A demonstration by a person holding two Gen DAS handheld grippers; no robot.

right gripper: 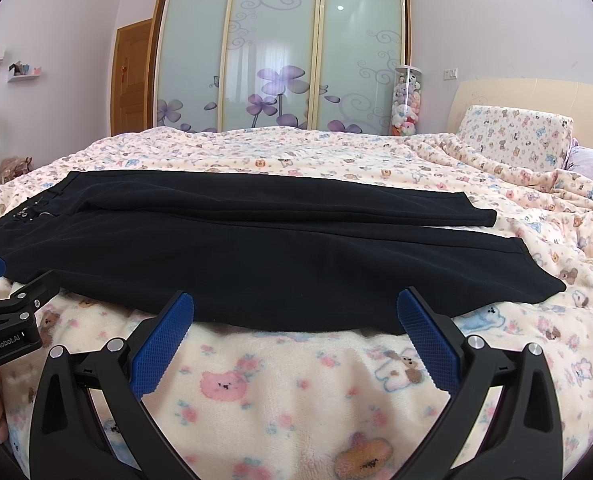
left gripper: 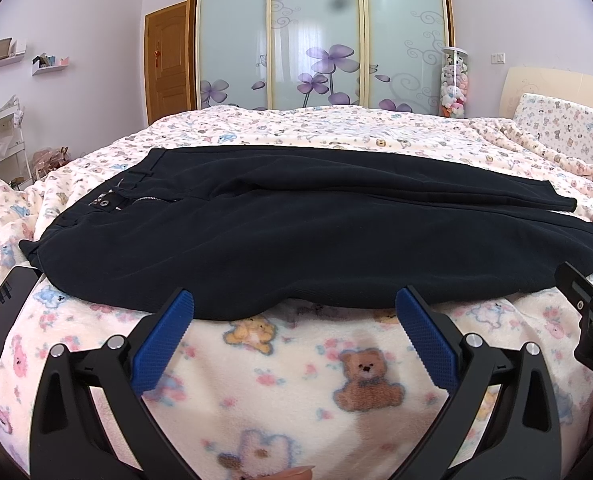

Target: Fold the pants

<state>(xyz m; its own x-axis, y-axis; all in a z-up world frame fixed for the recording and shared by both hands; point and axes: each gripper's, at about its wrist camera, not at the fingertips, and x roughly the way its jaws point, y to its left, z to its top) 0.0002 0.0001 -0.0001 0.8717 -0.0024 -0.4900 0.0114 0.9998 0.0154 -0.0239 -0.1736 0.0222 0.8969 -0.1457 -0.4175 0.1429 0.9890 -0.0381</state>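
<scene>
**Operator:** Bed first: a wide bed under a cream fleece blanket printed with teddy bears [left gripper: 280,364] fills both of my wrist views, with a sliding frosted-glass wardrobe painted with purple flowers [left gripper: 320,36] behind it.

**Partner:** And the garment?

**Operator:** The black woven trousers [left gripper: 316,248] lie flat across the blanket, waistband with its metal eyelets to my left, both leg hems to my right. The legs are side by side, the far one slightly overlapping the near one.

**Partner:** How do you expect them to handle?

**Operator:** Soft and limp, I'd judge, fairly light, with some body at the waistband and seams. The fleece underneath may cling and drag. I'd take hold at the near edge: waistband corner on one side, near hem on the other, pinching both layers so the leg lifts as one sheet.

**Partner:** Tools?

**Operator:** My left gripper [left gripper: 294,310] hovers at the near edge of the trousers, jaws spread wide, holding nothing. My right gripper [right gripper: 295,310] does the same nearer the hem end, jaws equally wide, empty.

**Partner:** Anything small?

**Operator:** A flat black phone-like slab [left gripper: 6,312] lies on the blanket just beside the waistband corner.
</scene>
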